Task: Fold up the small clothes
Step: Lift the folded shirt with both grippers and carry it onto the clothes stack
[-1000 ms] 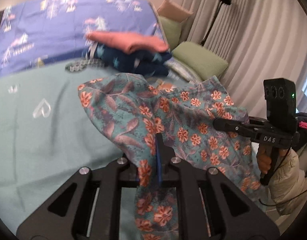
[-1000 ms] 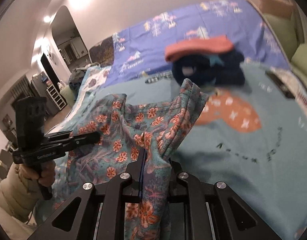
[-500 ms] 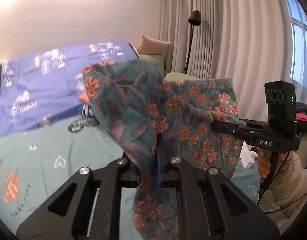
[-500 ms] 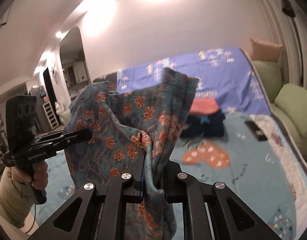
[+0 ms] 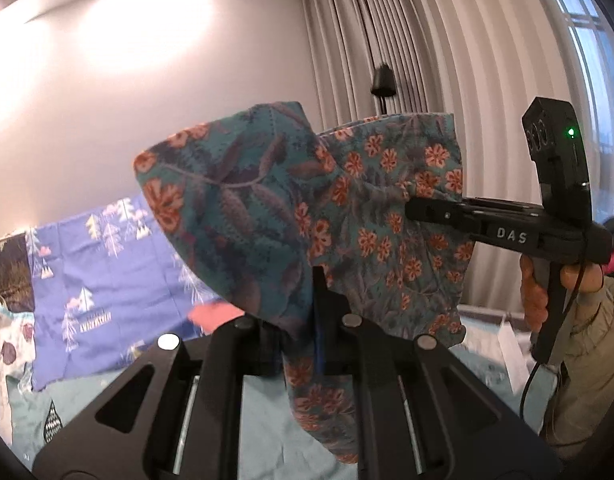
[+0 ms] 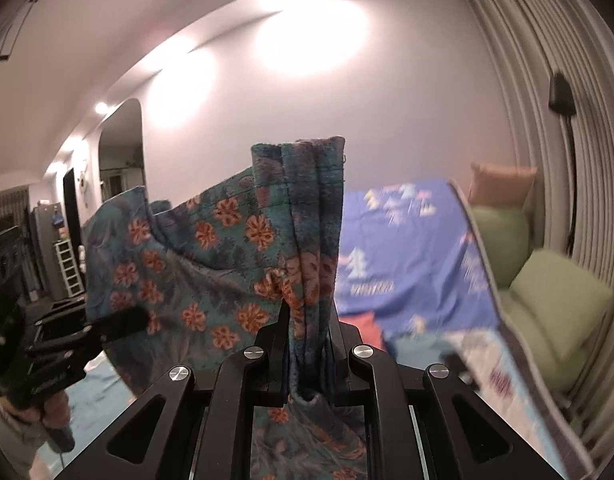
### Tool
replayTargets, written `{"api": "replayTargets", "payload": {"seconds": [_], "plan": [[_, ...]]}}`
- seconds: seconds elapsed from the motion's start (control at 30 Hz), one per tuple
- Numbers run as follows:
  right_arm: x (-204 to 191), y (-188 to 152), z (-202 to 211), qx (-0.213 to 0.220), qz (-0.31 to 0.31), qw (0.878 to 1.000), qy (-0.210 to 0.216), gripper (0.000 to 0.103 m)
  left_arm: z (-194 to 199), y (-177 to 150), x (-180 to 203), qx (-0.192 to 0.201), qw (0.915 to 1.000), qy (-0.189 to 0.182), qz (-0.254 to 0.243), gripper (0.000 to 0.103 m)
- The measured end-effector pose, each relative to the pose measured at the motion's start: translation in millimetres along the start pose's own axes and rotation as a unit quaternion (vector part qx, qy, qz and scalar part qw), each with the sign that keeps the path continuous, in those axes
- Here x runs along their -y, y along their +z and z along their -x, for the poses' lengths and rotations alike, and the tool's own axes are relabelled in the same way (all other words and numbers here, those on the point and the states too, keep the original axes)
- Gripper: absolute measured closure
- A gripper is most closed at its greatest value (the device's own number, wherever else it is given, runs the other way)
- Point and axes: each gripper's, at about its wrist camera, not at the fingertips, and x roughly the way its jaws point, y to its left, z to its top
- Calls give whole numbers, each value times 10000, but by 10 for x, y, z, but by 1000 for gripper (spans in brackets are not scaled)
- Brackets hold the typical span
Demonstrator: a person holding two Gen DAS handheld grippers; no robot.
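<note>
The big bed with the pale teal cover (image 5: 267, 420) sits low in both views now, from 6 to 8 o'clock under the left tool. One second ago the bed filled most of each picture. Now the white wall and the grey pleated curtains (image 5: 447, 60) fill the top. So both hands have gone up a lot.

The purple-blue blanket with little white trees (image 6: 407, 248) lies at 3 o'clock in the right wrist view. Green cushions (image 6: 559, 300) sit past it near the curtain.

The small teal garment with orange flowers (image 5: 367, 208) is the thing to fold. It hangs in the air between the two tools, up off the bed. A second ago part of it lay on the cover. Now it is spread out like a little flag, with a loose end hanging down at 6 o'clock.

The black left gripper (image 5: 319, 312) is pinched tight on one edge of the cloth. The black right gripper (image 6: 307, 360) is pinched tight on a bunched edge too. In the left wrist view the right tool comes in from 3 o'clock, held by a hand (image 5: 555, 288) in a pale sleeve.

I think the lift lets the cloth fall straight and lose its crumples. Next it likely needs to be laid flat on the bed, and no fold is made yet.
</note>
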Motion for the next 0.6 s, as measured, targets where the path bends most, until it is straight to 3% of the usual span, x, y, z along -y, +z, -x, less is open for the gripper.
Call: {"api": "replayTargets", "payload": {"seconds": [0.27,0.43,0.6], "plan": [[78,490,-467,84,110,9995,-271,91,-453,429,-269,3,9997,251,31,89],[147,531,-941,44,113,9991,-412,91,-878,379,-444,-118,9992,383,-31,89],[304,419,-1593,-201,-1,9988,-449,91,-1504,131,-799,-403,9982,360,255,89]]}}
